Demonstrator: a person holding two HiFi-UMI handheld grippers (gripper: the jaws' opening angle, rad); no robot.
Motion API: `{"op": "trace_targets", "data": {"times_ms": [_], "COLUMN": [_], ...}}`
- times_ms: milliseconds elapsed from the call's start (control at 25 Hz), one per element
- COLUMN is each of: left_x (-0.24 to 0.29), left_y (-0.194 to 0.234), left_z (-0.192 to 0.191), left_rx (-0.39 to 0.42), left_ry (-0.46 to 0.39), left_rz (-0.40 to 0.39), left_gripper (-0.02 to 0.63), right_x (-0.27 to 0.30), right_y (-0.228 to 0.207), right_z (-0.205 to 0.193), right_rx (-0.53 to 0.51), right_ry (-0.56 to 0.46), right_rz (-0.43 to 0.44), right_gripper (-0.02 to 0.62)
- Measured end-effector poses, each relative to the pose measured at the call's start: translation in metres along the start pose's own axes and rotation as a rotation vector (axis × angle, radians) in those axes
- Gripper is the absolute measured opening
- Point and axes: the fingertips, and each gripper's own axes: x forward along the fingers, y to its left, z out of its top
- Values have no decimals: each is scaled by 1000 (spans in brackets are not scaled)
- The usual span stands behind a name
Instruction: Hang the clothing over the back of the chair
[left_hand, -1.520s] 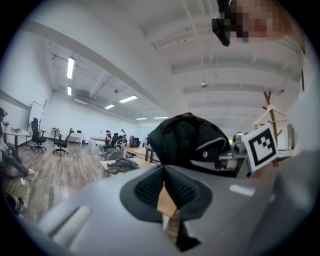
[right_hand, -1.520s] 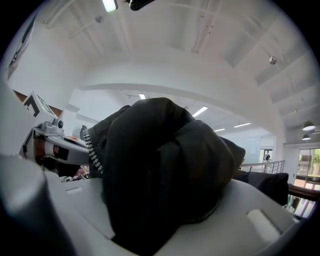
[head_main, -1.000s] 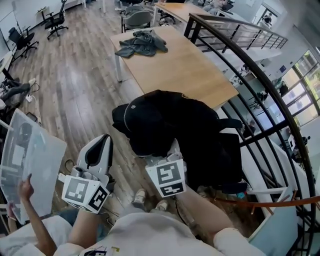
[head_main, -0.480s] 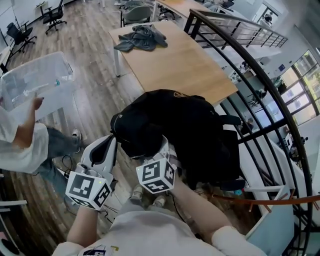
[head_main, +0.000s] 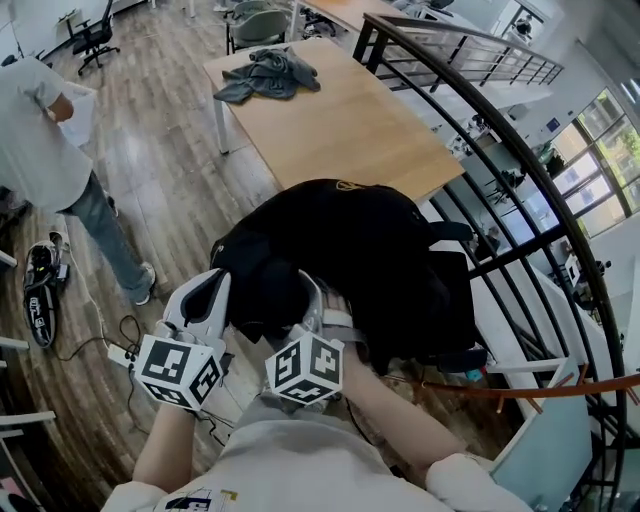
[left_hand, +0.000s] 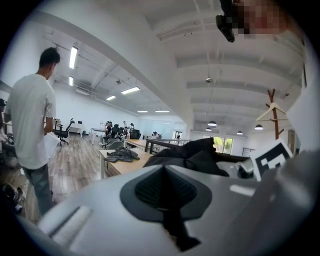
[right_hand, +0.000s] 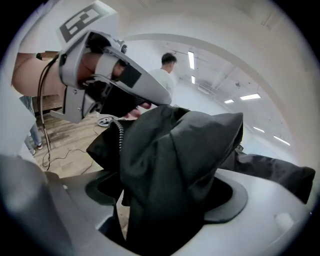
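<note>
Right gripper (head_main: 312, 295) jaws, just opened wide, are draped with black jacket (head_main: 370, 250); left gripper (head_main: 210, 290) is closed alongside.

We are in an open-plan office: wooden desks (head_main: 340, 120) on a plank floor (head_main: 160, 150), wheeled office chairs (head_main: 92, 35) at the far left, ceiling strip lights (left_hand: 73, 57), and a black railing (head_main: 520, 190) on the right.

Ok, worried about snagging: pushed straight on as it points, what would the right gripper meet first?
The black jacket: its folds lie between the jaws of the right gripper, which have just been opening.
</note>
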Motion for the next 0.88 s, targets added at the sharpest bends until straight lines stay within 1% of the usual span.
{"op": "trace_targets", "data": {"times_ms": [80, 240, 320, 440, 520, 560, 640, 680, 760, 880], "left_x": [4, 11, 9, 7, 7, 7, 6, 5, 3, -3], "left_y": [1, 5, 5, -4, -13, -19, -30, -36, -46, -55], "left_z": [-1, -6, -7, -5, -5, -4, -2, -1, 2, 4], "left_rx": [-9, -2, 2, 14, 32, 40, 50, 54, 63, 74], "left_ry": [1, 37, 40, 25, 23, 22, 18, 15, 11, 10], "left_rz": [6, 33, 37, 12, -10, -20, -41, -52, -71, -95], "left_gripper": [2, 2, 2, 2, 2, 2, 2, 2, 2, 3], "right_x": [-7, -30, -41, -57, -68, -72, -82, -87, -96, -108], "right_y": [2, 1, -4, -12, -22, -31, -49, -56, -66, -77], "right_z": [0, 8, 9, 3, -1, -4, -10, -13, -17, -20], "right_rx": [6, 116, 161, 247, 338, 392, 502, 545, 609, 649], "right_ry": [-11, -66, -89, -124, -160, -177, -207, -218, -239, -267], "right_rz": [17, 105, 122, 124, 92, 62, -8, -34, -80, -164], "right_gripper": [471, 486, 486, 474, 448, 424, 319, 289, 255, 180]}}
